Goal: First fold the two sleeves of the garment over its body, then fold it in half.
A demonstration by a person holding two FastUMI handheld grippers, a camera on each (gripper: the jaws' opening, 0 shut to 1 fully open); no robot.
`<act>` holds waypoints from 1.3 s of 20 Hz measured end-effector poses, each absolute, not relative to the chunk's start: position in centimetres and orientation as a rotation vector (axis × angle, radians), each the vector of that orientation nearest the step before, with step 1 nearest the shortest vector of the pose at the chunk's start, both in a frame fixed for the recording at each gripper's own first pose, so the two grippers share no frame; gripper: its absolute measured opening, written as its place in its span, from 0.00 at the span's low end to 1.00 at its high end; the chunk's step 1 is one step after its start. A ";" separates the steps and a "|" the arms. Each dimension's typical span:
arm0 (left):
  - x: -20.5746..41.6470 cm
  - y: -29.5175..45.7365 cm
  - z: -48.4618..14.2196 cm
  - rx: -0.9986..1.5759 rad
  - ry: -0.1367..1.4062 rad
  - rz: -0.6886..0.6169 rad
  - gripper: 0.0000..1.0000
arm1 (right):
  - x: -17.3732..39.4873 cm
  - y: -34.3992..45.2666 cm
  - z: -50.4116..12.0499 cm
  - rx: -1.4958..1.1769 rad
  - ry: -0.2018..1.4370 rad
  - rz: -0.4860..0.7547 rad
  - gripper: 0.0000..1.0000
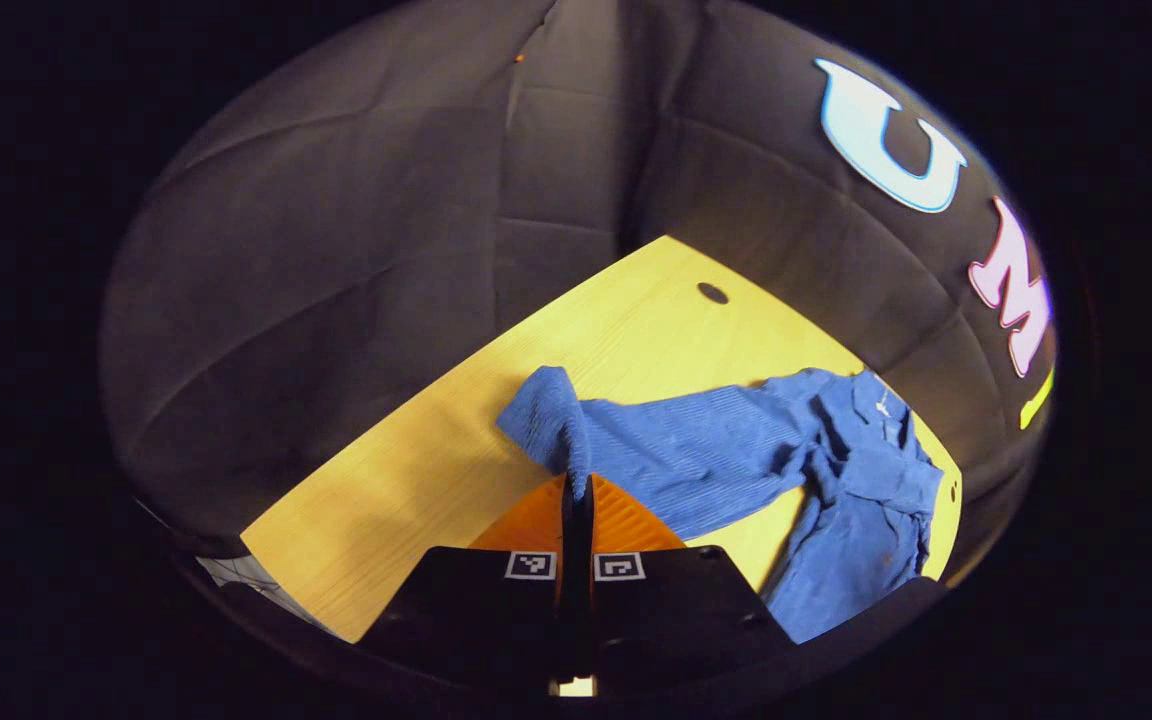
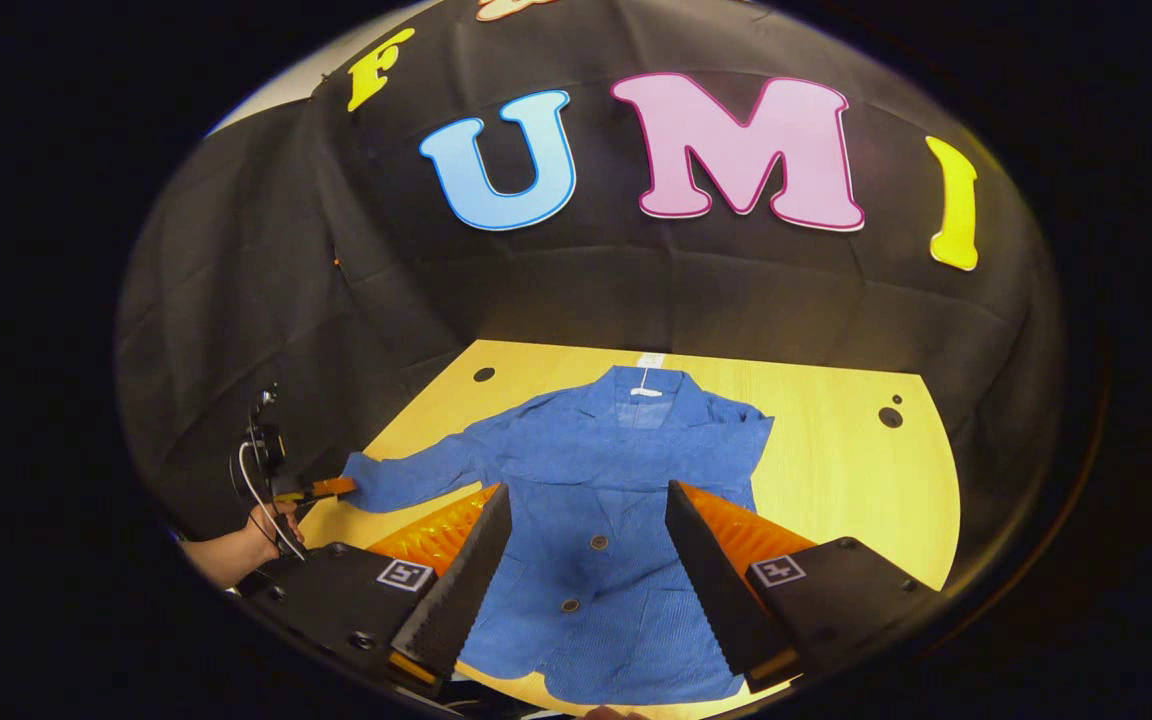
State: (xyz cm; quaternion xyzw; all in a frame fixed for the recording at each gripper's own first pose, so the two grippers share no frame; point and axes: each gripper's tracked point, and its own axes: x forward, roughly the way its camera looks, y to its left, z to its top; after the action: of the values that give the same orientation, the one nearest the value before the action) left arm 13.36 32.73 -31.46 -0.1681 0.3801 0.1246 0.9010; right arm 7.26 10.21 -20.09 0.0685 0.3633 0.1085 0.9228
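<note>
In the left gripper view, the left gripper (image 1: 576,490) has its fingers closed on the cuff of the jacket's sleeve (image 1: 551,420), a soft, light, limp ribbed cloth best taken at its edges. In the right gripper view, the jacket (image 2: 601,510) lies flat on the tabletop (image 2: 836,480), and the right gripper (image 2: 586,545) hovers spread wide over its body, holding nothing. No containers are present.

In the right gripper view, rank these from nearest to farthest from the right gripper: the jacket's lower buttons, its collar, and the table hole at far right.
From the right gripper:
1. Lower buttons, on the jacket front between its fingers.
2. Collar, at the jacket's far end.
3. Table hole, far right near the wall; arguably close to the collar.
</note>
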 end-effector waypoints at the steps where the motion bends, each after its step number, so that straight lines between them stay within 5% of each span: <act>1: 14.3 31.4 -30.2 -0.351 0.771 0.228 0.00 | 7.0 9.9 -20.3 0.142 0.748 0.218 0.99; 12: 23.7 12.6 -20.9 -0.254 0.657 -0.151 0.00 | 2.4 2.8 -20.1 0.218 0.746 0.080 0.99; 26: 29.4 -9.8 -31.2 -0.013 0.875 -0.397 0.00 | -3.0 -8.7 -22.9 0.327 0.795 -0.114 0.99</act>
State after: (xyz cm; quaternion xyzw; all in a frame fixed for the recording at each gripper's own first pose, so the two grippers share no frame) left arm 29.42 -9.83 -31.22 -0.0061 0.4209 -0.1910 0.8868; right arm -2.96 -8.69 -22.87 0.1584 0.3850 -0.0552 0.9075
